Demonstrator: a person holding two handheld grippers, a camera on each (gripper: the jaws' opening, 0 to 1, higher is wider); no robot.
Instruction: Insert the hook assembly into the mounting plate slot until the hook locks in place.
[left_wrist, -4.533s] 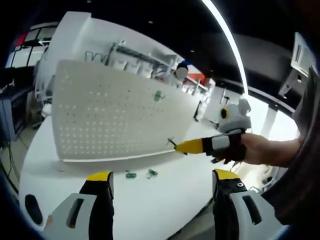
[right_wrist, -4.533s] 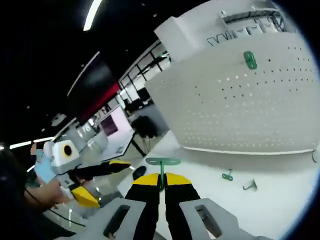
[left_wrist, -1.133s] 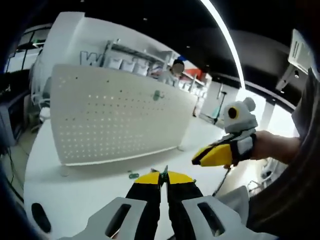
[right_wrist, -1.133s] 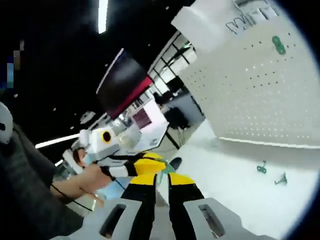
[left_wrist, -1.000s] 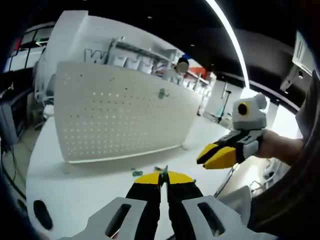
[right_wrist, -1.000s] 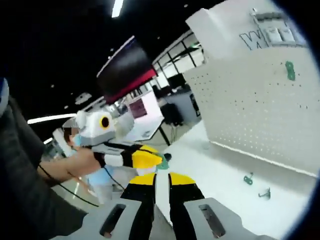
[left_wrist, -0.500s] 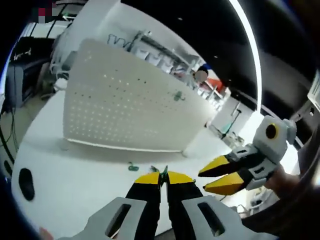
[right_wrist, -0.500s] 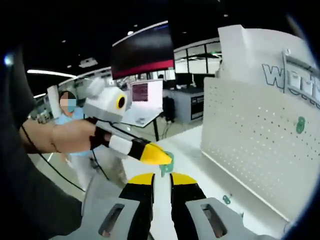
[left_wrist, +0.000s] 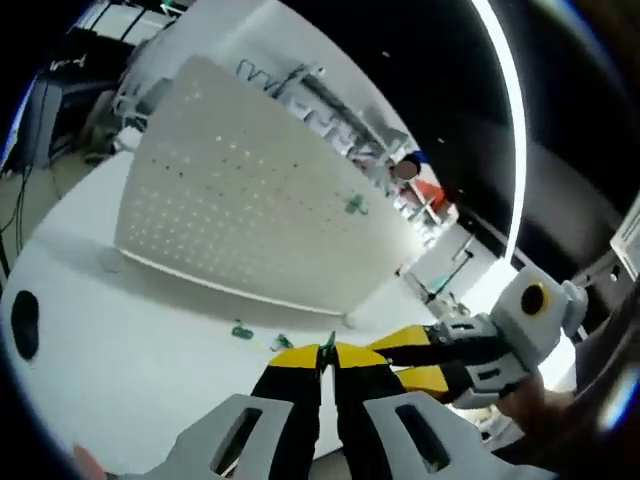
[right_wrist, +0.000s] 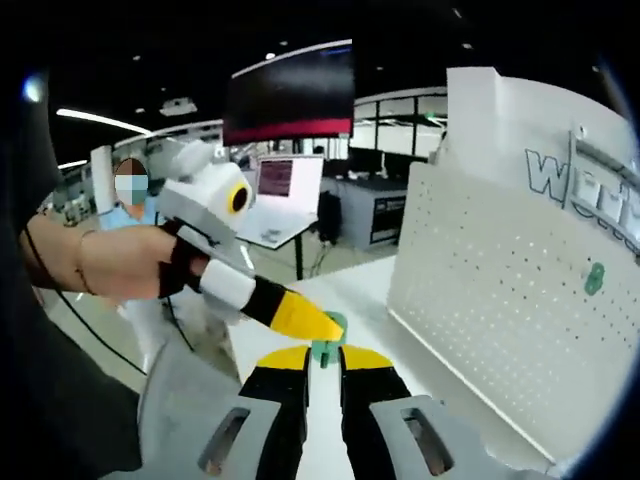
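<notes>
My left gripper is shut on a small green hook, whose tip pokes up between the yellow jaws. In the right gripper view, that left gripper reaches in from the left with the hook. The hook's lower end sits between the tips of my right gripper, whose jaws stand a narrow gap apart. The right gripper enters the left gripper view from the right, touching close to my left jaws. The white perforated mounting plate stands upright with one green hook on it.
Two loose green hooks lie on the white table before the plate. A dark oval marks the table's left edge. A person's hand holds the left gripper. Desks and screens stand behind.
The two grippers have closed in on each other, and the hook held by the left gripper now sits between the right gripper's tips. Both views have shifted with the hands.
</notes>
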